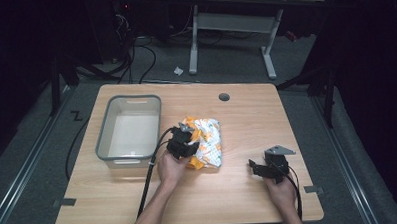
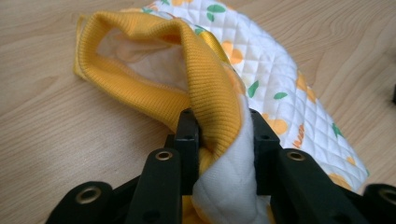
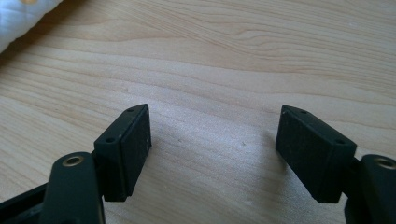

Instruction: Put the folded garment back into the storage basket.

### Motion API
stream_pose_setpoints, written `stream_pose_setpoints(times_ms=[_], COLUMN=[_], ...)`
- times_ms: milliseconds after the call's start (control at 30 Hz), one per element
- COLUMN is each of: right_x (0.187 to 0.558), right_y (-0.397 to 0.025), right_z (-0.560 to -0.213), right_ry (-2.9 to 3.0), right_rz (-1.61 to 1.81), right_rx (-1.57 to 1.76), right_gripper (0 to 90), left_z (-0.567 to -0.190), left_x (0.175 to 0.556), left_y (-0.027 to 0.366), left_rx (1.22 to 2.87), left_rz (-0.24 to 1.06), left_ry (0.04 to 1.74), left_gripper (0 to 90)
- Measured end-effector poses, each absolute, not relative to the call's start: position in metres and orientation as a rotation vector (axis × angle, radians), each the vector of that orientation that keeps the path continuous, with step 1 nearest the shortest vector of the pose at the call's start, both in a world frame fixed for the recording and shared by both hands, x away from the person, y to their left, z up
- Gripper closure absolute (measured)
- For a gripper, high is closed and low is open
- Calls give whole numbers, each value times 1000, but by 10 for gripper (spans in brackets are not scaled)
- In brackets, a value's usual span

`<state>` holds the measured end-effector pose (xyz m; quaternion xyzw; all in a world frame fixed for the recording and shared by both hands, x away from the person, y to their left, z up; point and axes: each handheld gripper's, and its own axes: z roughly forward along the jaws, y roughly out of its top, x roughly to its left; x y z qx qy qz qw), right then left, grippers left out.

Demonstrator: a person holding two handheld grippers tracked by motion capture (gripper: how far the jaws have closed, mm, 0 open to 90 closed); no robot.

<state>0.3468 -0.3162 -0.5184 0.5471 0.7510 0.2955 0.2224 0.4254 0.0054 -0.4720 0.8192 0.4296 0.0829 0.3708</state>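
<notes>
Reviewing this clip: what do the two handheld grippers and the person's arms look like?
Both the left gripper and right gripper are black, each topped by a grey three-cornered plate and trailing a black cable. Their jaws are flat black blocks with small screw holes and brass-ringed pivots. The forearms are bare; no sleeves or gloves are visible.

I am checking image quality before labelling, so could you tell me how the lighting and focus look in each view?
High view: the table is lit, the room around it nearly black, slightly soft. Left gripper view: sharp on the yellow ribbed cuff at the fingers, the quilted garment bright. Right gripper view: even light, soft shadows under the fingers.
</notes>
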Motion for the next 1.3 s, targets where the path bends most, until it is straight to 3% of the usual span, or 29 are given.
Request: stream_pose_setpoints(times_ms=[667,1300], right_x=[346,346], right_y=[-316,-317], right_z=[-518,-518], right_ry=[2076,2078], right_rz=[816,817], right_rx=[1509,1506], right_gripper=[268,268], left_z=[-445,-408], left_x=[414,411], left_y=[20,32], left_rx=[2045,2017], left_rz=[218,302], left_ry=[1006,931], left_gripper=[725,734])
